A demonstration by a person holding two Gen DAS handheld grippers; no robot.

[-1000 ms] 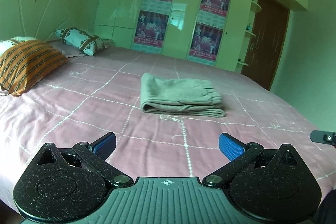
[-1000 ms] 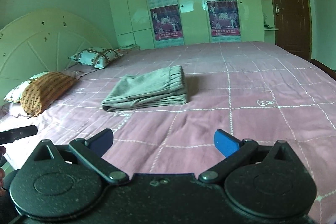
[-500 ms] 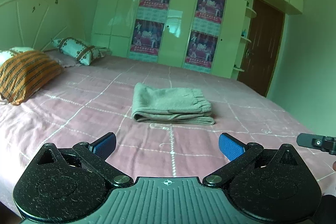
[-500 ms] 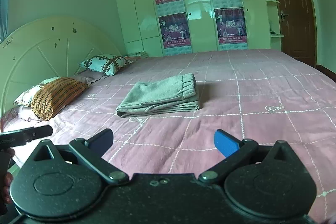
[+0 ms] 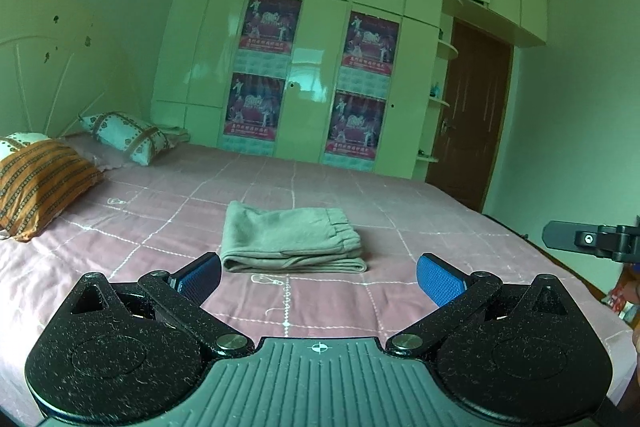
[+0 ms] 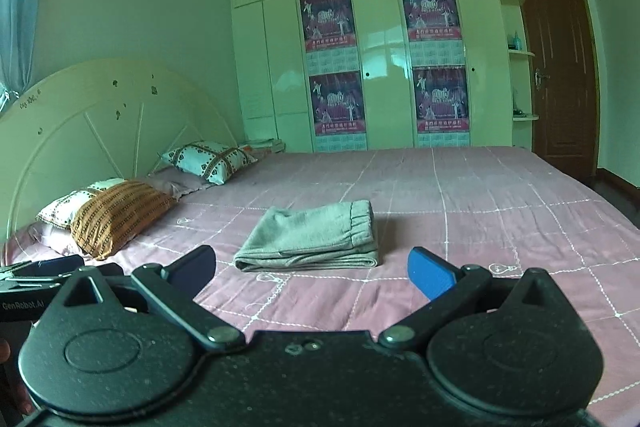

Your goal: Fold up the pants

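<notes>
The grey pants (image 5: 291,242) lie folded in a flat rectangle on the pink bedspread (image 5: 400,219), waistband to the right. They also show in the right wrist view (image 6: 312,241). My left gripper (image 5: 318,279) is open and empty, held back from the pants above the bed's near edge. My right gripper (image 6: 312,269) is open and empty, also back from the pants. The right gripper's tip shows at the right edge of the left wrist view (image 5: 592,239). The left gripper shows at the left edge of the right wrist view (image 6: 44,271).
An orange striped pillow (image 5: 40,183) and a patterned pillow (image 5: 124,137) lie at the headboard on the left. A white wardrobe (image 5: 312,75) with posters stands behind the bed. A brown door (image 5: 464,115) is at the right.
Both grippers have drawn back and risen away from the folded pants, which now look smaller and lower in view. Both stay open. The pants have not moved.
</notes>
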